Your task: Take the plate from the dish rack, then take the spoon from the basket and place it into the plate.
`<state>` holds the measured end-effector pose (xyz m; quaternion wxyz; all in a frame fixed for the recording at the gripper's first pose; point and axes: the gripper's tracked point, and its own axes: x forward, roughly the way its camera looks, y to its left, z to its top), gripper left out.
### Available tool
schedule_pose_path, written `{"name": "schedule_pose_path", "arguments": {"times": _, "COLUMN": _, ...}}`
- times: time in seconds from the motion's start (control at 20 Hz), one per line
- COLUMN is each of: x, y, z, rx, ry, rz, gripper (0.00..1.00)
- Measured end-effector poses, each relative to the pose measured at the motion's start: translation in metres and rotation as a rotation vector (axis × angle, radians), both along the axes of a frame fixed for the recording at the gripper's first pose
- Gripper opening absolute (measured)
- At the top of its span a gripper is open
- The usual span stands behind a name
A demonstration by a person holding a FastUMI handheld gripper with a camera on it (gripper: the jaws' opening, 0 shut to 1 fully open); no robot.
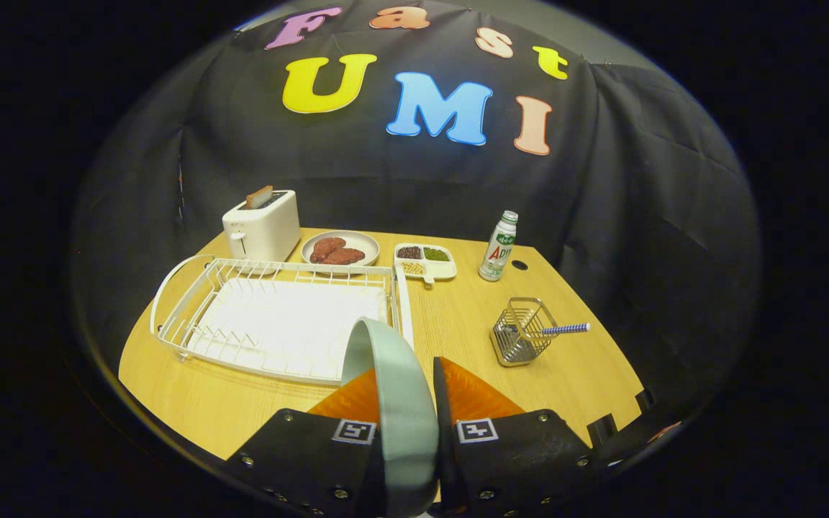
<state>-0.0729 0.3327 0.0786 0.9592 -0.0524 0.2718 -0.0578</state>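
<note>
A pale green plate (396,396) stands on edge between my two orange fingers (468,399), and my gripper (406,392) is shut on its rim. I hold it above the table, just in front of the right end of the white wire dish rack (191,324). The rack's white tray holds nothing. Beyond the fingers to the right, a small wire basket (522,332) stands on the table. A spoon with a blue-and-white striped handle (565,329) sticks out of it to the right.
At the back of the wooden table (458,324) stand a white toaster (263,226) with a slice in it, a plate of meat (340,250), a small divided dish (425,260) and a white bottle (499,247). A round hole (519,265) sits beside the bottle.
</note>
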Motion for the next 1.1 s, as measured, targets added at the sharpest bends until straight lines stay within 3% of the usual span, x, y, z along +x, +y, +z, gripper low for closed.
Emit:
{"name": "schedule_pose_path", "arguments": {"times": 0.3, "x": -0.014, "y": -0.006, "z": -0.042, "rx": 0.13, "ry": 0.07, "rz": -0.017, "gripper": 0.27}}
{"name": "schedule_pose_path", "arguments": {"times": 0.7, "x": -0.008, "y": -0.018, "z": -0.06, "rx": 0.262, "ry": 0.069, "rz": -0.022, "gripper": 0.28}}
{"name": "schedule_pose_path", "arguments": {"times": 1.1, "x": 0.002, "y": -0.041, "z": -0.061, "rx": 0.268, "ry": 0.051, "rz": -0.055, "gripper": 0.31}}
